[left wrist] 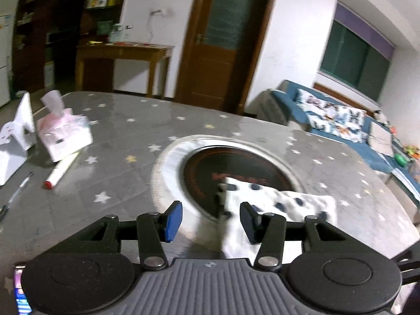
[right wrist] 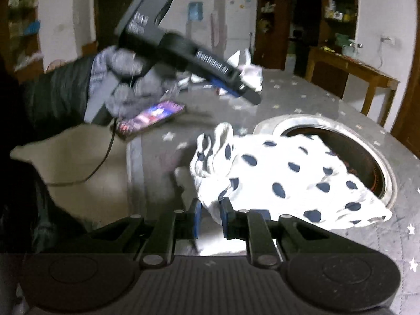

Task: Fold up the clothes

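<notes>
Grey star-patterned table (left wrist: 126, 131) fills both views, a round recessed burner (left wrist: 236, 173) set into its middle. At far left sit a tissue box (left wrist: 64, 136) and a marker (left wrist: 61, 169). Left gripper (left wrist: 211, 223) hangs above the table, jaws spread with nothing pinched; the white garment with dark dots (right wrist: 288, 173) lies bunched just below it, draped over the burner's near rim. In the right wrist view a gloved hand (right wrist: 128, 84) holds that left gripper over a phone (right wrist: 151, 116). Right gripper (right wrist: 210, 220) has its jaws narrowed on the garment's edge, seemingly pinching it, though blur obscures contact
</notes>
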Demonstrator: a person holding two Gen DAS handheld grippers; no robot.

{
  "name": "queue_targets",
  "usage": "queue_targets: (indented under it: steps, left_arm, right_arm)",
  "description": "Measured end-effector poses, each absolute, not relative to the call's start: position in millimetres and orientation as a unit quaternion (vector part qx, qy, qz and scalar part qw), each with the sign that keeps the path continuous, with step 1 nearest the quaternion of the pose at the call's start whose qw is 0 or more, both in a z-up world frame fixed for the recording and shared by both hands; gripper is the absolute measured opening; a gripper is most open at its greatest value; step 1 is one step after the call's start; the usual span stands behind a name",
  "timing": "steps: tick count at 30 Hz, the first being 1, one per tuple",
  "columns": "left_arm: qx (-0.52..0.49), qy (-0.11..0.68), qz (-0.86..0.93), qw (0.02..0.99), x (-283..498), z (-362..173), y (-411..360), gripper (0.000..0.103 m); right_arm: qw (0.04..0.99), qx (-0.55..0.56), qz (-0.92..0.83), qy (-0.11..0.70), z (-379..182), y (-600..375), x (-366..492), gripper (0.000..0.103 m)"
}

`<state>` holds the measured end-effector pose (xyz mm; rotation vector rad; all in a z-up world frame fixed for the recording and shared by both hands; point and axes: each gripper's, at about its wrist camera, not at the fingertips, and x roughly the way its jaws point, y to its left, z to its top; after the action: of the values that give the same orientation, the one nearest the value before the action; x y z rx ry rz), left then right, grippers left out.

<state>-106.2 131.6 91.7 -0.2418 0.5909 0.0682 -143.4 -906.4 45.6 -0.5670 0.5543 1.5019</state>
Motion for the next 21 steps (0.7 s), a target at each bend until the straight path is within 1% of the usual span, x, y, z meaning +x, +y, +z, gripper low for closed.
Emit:
queue_targets:
  steps: [3, 6, 8, 10, 12, 13, 19, 20, 21]
  left_arm:
    - [-0.106, 0.288, 0.007, 0.952, -109.2, 92.9, 117.5, 0.052]
    - [-0.103, 0.29, -0.019, 0.951, -113.3, 90.7, 106.9, 0.05]
    - [-0.106, 0.292, -0.032, 0.95, -117.5, 87.6, 101.3, 0.047]
    - [-0.107, 0.297, -0.047, 0.948, -122.7, 82.8, 95.0, 0.04]
    - [-0.106, 0.305, -0.059, 0.945, -127.3, 76.5, 89.9, 0.039]
    - [-0.105, 0.309, -0.064, 0.943, -129.5, 73.2, 87.4, 0.035]
    - [-0.099, 0.333, -0.084, 0.934, -139.2, 55.1, 76.9, 0.032]
    - [-0.097, 0.337, -0.084, 0.933, -140.1, 52.4, 76.0, 0.032]
    - [-0.096, 0.341, -0.085, 0.931, -140.9, 49.8, 75.1, 0.032]
  right_arm:
    - [0.645, -0.256, 0.676, 0.249, 47.6, -912.6, -146.2, 0.018]
    - [0.651, -0.242, 0.676, 0.244, 57.8, -915.0, -143.9, 0.018]
    - [0.664, -0.225, 0.669, 0.247, 62.1, -912.1, -138.3, 0.019]
    - [0.673, -0.21, 0.661, 0.254, 60.1, -906.8, -131.4, 0.019]
    - [0.683, -0.196, 0.653, 0.262, 58.1, -901.6, -124.5, 0.024]
    - [0.687, -0.191, 0.649, 0.266, 56.1, -899.0, -121.3, 0.025]
    - [0.682, -0.196, 0.633, 0.308, 31.4, -891.3, -109.6, 0.025]
    - [0.682, -0.194, 0.632, 0.311, 31.0, -892.1, -107.9, 0.027]
    - [0.685, -0.188, 0.631, 0.312, 34.0, -893.6, -105.3, 0.033]
